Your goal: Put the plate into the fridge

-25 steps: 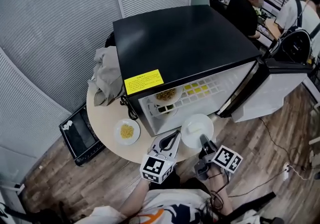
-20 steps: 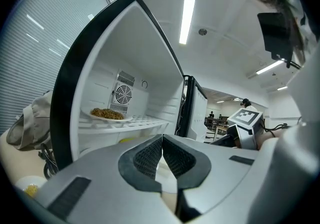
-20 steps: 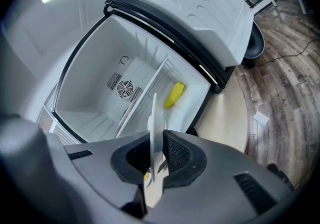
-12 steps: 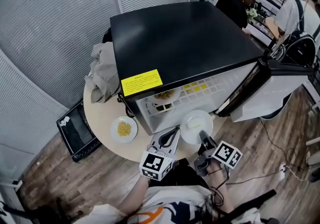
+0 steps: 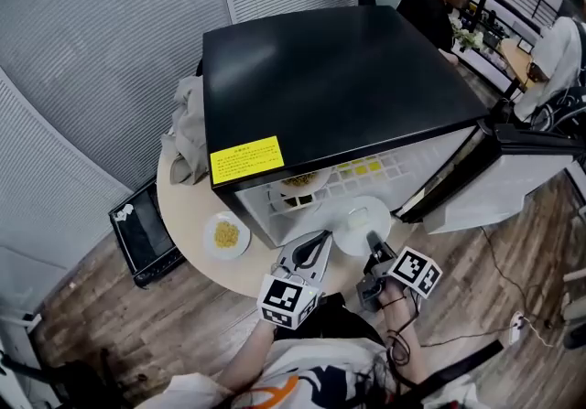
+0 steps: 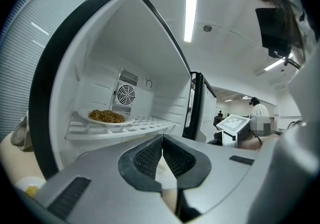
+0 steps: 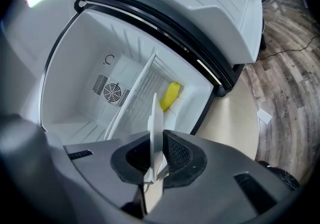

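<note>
1. The plate [image 5: 362,226] is at the mouth of the fridge [image 5: 339,78], its near rim clamped between the jaws of the right gripper [image 5: 371,240].
2. Change: over the last second the plate has crept forward, from just outside the opening to its lip. We judge that insertion is under way and that the plate is not yet resting inside.
3. The left gripper [image 5: 319,241] hovers just beside the plate, jaws together on nothing.
4. Edges: the shelf [image 6: 120,129] already carries a plate of food [image 6: 106,117] at its left. A yellow thing [image 7: 170,95] lies deeper in.
5. Room: the door [image 5: 499,169] stands wide at the right, and the shelf's right part looks free.
6. A small plate [image 5: 226,235] waits on the table [image 5: 186,213].
</note>
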Available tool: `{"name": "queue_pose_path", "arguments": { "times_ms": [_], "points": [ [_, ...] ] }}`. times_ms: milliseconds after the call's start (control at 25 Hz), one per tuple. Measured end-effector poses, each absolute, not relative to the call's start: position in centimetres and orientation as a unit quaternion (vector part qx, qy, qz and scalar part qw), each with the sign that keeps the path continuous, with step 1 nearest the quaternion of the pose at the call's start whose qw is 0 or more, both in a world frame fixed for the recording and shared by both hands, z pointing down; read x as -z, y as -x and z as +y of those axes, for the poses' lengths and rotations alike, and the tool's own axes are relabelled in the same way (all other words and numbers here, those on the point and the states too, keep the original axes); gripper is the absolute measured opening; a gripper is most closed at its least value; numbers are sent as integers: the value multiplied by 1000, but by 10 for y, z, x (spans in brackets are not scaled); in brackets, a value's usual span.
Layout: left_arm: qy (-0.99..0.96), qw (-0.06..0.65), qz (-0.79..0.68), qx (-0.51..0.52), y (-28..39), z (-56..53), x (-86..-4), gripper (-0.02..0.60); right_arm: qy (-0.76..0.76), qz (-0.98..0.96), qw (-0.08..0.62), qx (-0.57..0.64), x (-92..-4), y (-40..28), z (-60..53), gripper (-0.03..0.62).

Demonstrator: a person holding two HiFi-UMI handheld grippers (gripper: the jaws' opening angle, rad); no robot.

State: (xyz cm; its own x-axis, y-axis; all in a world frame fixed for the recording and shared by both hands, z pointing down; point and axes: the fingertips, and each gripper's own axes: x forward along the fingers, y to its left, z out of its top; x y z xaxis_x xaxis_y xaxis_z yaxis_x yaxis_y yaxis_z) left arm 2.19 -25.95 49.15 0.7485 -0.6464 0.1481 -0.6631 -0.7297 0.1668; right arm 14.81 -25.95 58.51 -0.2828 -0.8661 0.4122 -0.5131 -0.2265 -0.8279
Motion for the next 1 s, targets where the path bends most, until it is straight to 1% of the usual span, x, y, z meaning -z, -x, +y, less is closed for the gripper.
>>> {"name": "queue_pose_path", "arguments": {
  "times_ms": [400, 760, 1000],
  "points": [
    [-916, 103, -386, -51, -24, -273, -491, 12, 577, 594, 127, 546, -624, -162, -298, 31],
    [-909, 110, -398, -61, -26, -280, -499, 12, 573, 569, 151, 570, -651, -170, -324, 32],
    [-907, 109, -400, -68, -27, -280, -502, 12, 591, 588, 113, 541, -656, -168, -340, 32]
  ]
}}
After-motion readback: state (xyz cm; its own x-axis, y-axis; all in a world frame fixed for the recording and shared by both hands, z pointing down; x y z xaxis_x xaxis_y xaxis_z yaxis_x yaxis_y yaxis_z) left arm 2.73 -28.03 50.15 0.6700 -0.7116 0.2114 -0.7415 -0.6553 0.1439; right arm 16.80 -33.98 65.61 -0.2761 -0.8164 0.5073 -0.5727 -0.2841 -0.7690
